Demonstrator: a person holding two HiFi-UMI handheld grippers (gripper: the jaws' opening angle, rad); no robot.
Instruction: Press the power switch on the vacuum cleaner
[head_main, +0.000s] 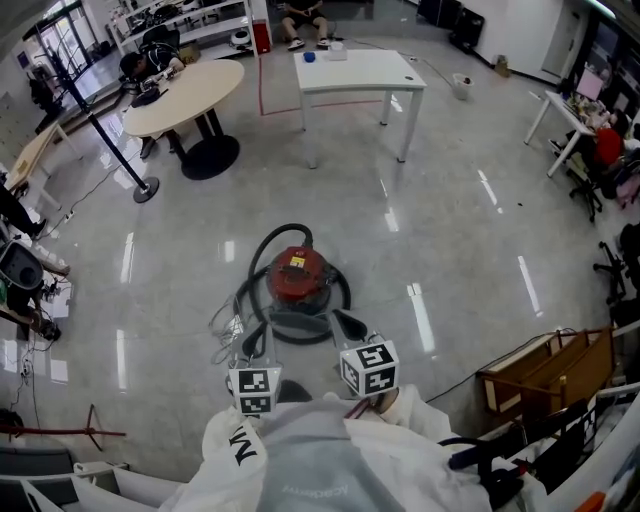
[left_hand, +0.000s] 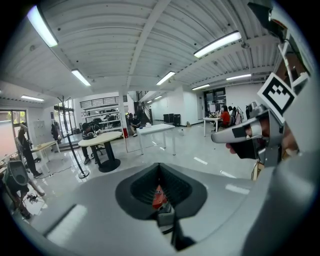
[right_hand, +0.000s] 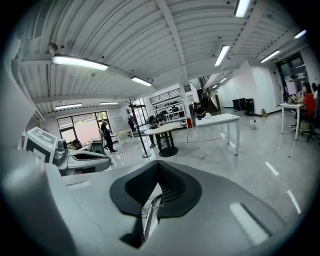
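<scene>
The red vacuum cleaner (head_main: 297, 275) sits on the glossy floor straight ahead, with its black hose (head_main: 285, 235) looped around it. Both grippers hover just short of it, low in the head view. My left gripper (head_main: 253, 345) is near the vacuum's front left and my right gripper (head_main: 347, 325) is near its front right. Neither touches it. In the left gripper view the jaws (left_hand: 160, 165) meet at the tips, and a sliver of the red vacuum (left_hand: 158, 197) shows through the hollow. The right gripper (right_hand: 159, 164) looks the same, with a cord (right_hand: 149, 210) showing through. Nothing is held.
A tangle of cables (head_main: 225, 320) lies left of the vacuum. Farther off stand a white table (head_main: 358, 72), a round beige table (head_main: 185, 95) and a stanchion post (head_main: 145, 188). A cardboard box (head_main: 545, 375) and dark clutter are at the right. People sit at the back.
</scene>
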